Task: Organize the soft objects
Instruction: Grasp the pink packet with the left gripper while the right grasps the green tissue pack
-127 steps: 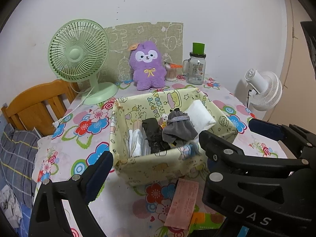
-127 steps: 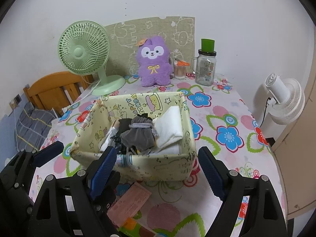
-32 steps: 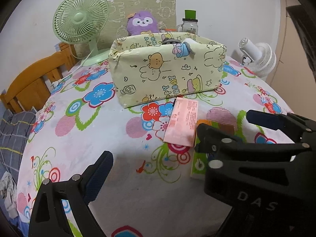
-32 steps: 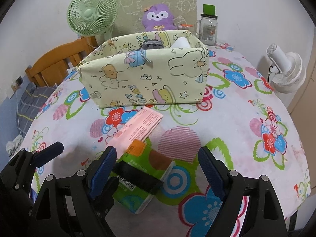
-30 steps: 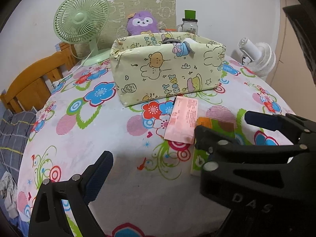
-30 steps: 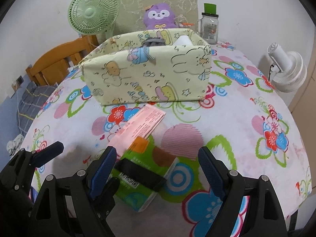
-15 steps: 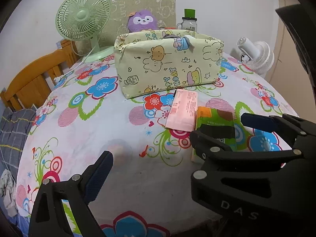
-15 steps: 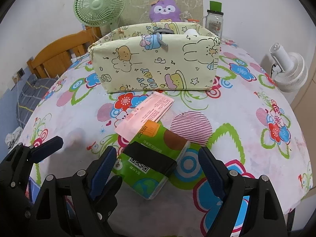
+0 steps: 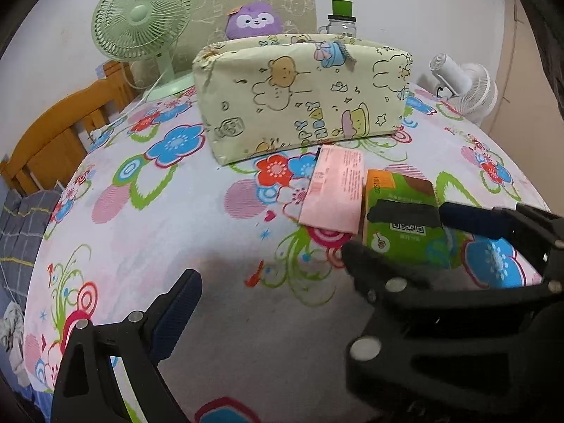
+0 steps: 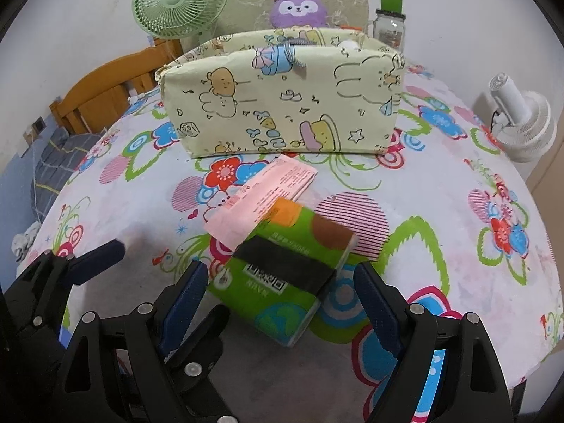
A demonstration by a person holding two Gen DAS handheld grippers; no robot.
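Note:
A green tissue pack (image 10: 282, 282) with a black band lies on the floral tablecloth, between the fingers of my right gripper (image 10: 278, 296). That gripper is open and its pads stand clear of the pack. A flat pink packet (image 10: 268, 194) rests partly against the pack's far end. Behind them stands a pale yellow fabric box (image 10: 282, 105) with cartoon prints and a grey cloth peeking over its rim. My left gripper (image 9: 282, 313) hovers open over bare cloth to the left. Its right finger is hidden behind the right gripper (image 9: 416, 238). A purple plush toy (image 10: 299, 7) sits behind the box.
At the back left is a green desk fan (image 10: 179, 0), and a glass jar (image 10: 389, 24) with a green lid stands at the back right. A white fan (image 10: 521, 120) stands past the table's right edge. A wooden chair (image 10: 105, 91) is on the left. The table's front edge is close below the grippers.
Both grippers came down from above the box to the table's near side. The green pack has come between the right gripper's fingers. Neither gripper's jaw spread has changed.

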